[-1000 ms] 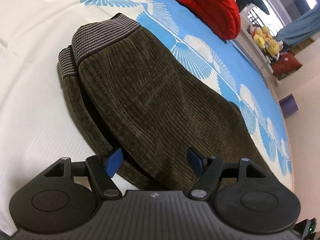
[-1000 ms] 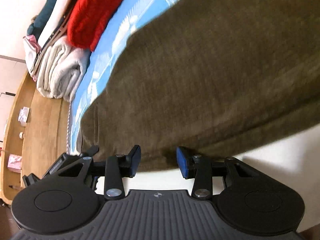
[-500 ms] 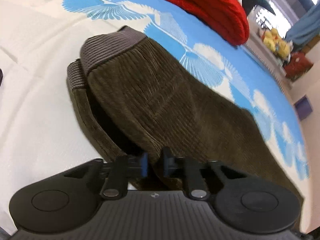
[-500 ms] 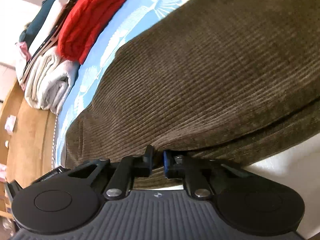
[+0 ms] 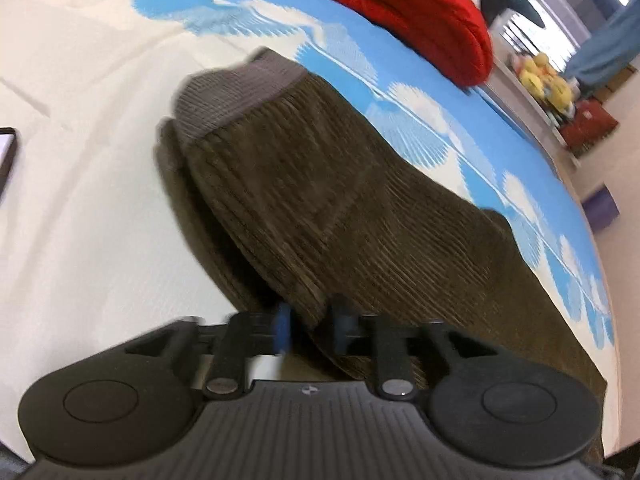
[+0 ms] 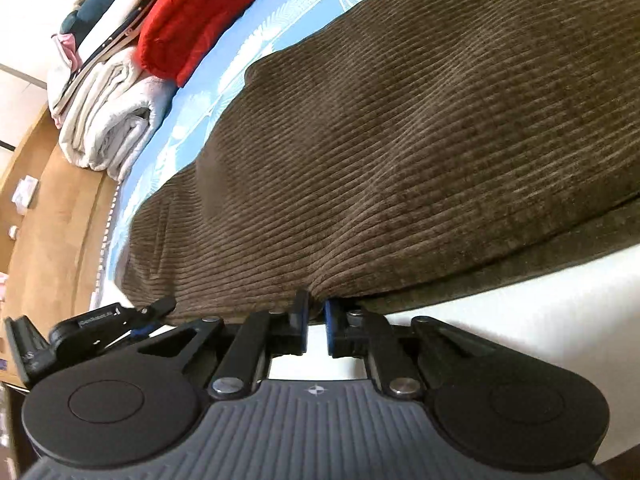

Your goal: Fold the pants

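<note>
Bed (image 5: pixel 80 208), white and blue shell-print cover, carries brown corduroy pants (image 5: pixel 340 200), red cushion (image 5: pixel 420 12), folded white blankets (image 6: pixel 108 128), dark phone at edge (image 5: pixel 6 156).

One pair of pants (image 5: pixel 340 208), one red cushion (image 5: pixel 412 12), two grippers.

A red padded garment (image 5: pixel 416 12) lies upper right on the blue shell-print sheet (image 5: pixel 420 120); folded white towels (image 6: pixel 108 128) sit upper left, yellow plush toys (image 5: pixel 544 80) far right
</note>
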The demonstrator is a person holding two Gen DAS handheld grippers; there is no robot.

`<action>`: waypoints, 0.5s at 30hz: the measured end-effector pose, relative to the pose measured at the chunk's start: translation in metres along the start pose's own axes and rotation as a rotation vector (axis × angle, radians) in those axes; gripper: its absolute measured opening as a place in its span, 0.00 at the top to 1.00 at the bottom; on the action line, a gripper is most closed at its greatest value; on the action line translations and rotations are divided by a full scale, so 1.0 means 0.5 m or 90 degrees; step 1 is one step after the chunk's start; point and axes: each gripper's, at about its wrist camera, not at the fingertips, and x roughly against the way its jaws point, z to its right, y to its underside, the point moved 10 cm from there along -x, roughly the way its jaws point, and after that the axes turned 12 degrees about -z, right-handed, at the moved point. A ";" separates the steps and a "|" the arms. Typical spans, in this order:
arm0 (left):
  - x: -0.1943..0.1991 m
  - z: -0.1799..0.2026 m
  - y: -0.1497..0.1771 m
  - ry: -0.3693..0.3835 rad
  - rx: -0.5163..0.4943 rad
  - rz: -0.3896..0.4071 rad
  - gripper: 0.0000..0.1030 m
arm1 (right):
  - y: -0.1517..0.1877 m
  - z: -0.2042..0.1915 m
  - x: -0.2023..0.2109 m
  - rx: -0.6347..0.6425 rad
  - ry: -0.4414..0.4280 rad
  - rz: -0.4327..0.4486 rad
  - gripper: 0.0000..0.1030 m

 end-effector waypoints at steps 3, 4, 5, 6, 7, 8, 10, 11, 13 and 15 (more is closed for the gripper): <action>0.023 -0.029 -0.009 -0.034 0.044 0.031 0.13 | 0.025 -0.019 -0.017 0.006 -0.047 -0.079 0.54; 0.031 -0.041 -0.014 -0.044 0.058 0.049 0.13 | 0.038 -0.030 -0.014 0.023 -0.060 -0.096 0.53; 0.036 -0.051 -0.020 -0.044 0.071 0.057 0.13 | 0.045 -0.041 -0.009 0.047 -0.069 -0.102 0.53; 0.036 -0.060 -0.026 -0.039 0.085 0.060 0.12 | 0.045 -0.048 -0.004 0.067 -0.071 -0.093 0.53; 0.034 -0.070 -0.035 -0.035 0.101 0.061 0.12 | 0.044 -0.053 0.007 0.082 -0.069 -0.076 0.53; 0.030 -0.082 -0.042 -0.036 0.118 0.062 0.12 | 0.037 -0.055 0.019 0.090 -0.067 -0.057 0.52; 0.023 -0.094 -0.057 -0.034 0.142 0.063 0.12 | 0.022 -0.053 0.036 0.082 -0.071 -0.031 0.51; 0.018 -0.094 -0.063 -0.027 0.152 0.061 0.12 | 0.014 -0.049 0.046 0.075 -0.073 -0.018 0.51; 0.007 -0.094 -0.073 -0.012 0.165 0.057 0.12 | 0.002 -0.048 0.057 0.070 -0.074 0.004 0.51; -0.008 -0.089 -0.078 -0.005 0.171 0.049 0.16 | -0.009 -0.054 0.066 0.081 -0.075 0.027 0.51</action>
